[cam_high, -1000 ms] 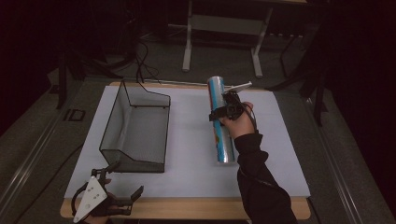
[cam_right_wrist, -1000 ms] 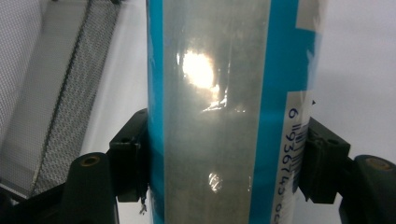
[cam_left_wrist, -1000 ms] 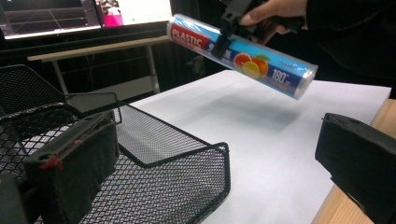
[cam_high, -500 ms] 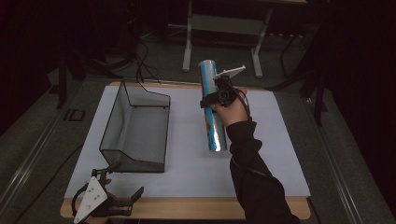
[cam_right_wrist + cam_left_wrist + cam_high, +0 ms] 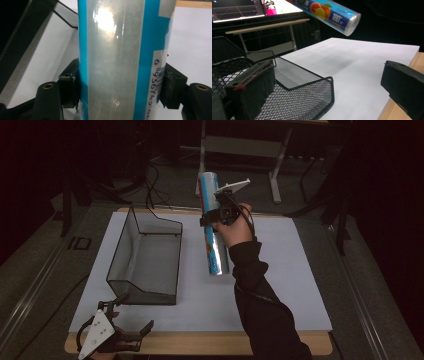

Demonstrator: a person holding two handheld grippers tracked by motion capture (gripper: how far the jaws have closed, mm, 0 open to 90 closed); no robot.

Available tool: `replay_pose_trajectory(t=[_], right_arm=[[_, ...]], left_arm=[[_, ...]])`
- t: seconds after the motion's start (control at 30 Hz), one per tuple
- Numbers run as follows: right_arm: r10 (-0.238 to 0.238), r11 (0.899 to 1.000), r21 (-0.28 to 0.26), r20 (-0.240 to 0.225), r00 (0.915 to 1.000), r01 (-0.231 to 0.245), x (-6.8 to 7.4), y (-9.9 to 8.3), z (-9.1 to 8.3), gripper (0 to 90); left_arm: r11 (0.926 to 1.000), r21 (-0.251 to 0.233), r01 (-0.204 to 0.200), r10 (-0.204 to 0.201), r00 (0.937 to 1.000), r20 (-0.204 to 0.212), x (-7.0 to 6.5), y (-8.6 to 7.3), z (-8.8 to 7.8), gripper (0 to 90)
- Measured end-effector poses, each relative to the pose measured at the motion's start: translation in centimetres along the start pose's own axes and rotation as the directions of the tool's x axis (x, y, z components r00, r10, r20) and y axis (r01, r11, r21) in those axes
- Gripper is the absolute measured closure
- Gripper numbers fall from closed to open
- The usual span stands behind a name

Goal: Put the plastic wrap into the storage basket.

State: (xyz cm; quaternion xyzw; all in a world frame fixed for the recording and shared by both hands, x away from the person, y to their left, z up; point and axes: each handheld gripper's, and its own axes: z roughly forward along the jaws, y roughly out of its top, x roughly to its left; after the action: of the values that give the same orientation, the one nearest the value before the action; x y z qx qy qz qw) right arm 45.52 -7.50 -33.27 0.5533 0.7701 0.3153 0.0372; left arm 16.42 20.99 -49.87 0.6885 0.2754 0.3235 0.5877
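Note:
A long roll of plastic wrap, blue and silvery, hangs in the air above the white mat, lifted clear of it. My right gripper is shut on the roll's middle; in the right gripper view the roll stands between both pads. A black wire-mesh basket sits on the mat's left half, to the left of the roll. My left gripper rests at the table's near left corner, open, with nothing between its jaws. In the left gripper view the basket lies just ahead and the roll floats above.
A white mat covers most of the wooden table. Behind the table stand a white desk frame and dark cables on the floor. The mat's right half lies bare.
The right gripper has lifted the roll off the mat and carried it up and toward the basket. The left gripper has stayed at the near left corner.

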Motion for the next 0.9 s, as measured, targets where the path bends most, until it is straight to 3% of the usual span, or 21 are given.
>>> replay_pose_trajectory(t=[0.37,0.53,0.73,0.9], right_arm=[[-0.046,0.999,-0.031,-0.028,0.9985,0.045,4.2,1.7,1.2,31.7],[-0.041,0.998,-0.043,-0.061,0.9973,0.038,5.8,2.2,2.0,31.7],[-0.054,0.998,-0.031,-0.091,0.9944,0.051,7.8,2.4,4.0,31.8],[-0.033,0.999,-0.046,-0.136,0.9901,0.027,8.9,2.2,5.9,31.8]], left_arm=[[1.0000,-0.006,-0.004,0.004,1.0000,0.008,0.0,0.1,-0.2,0.1],[0.9999,-0.005,-0.010,0.010,0.9999,0.012,-0.1,0.1,-0.1,0.1],[0.9998,-0.006,-0.018,0.018,0.9997,0.017,-0.2,0.1,-0.2,0.1],[0.9998,-0.007,-0.018,0.018,0.9996,0.021,-0.1,0.1,-0.2,0.1]])
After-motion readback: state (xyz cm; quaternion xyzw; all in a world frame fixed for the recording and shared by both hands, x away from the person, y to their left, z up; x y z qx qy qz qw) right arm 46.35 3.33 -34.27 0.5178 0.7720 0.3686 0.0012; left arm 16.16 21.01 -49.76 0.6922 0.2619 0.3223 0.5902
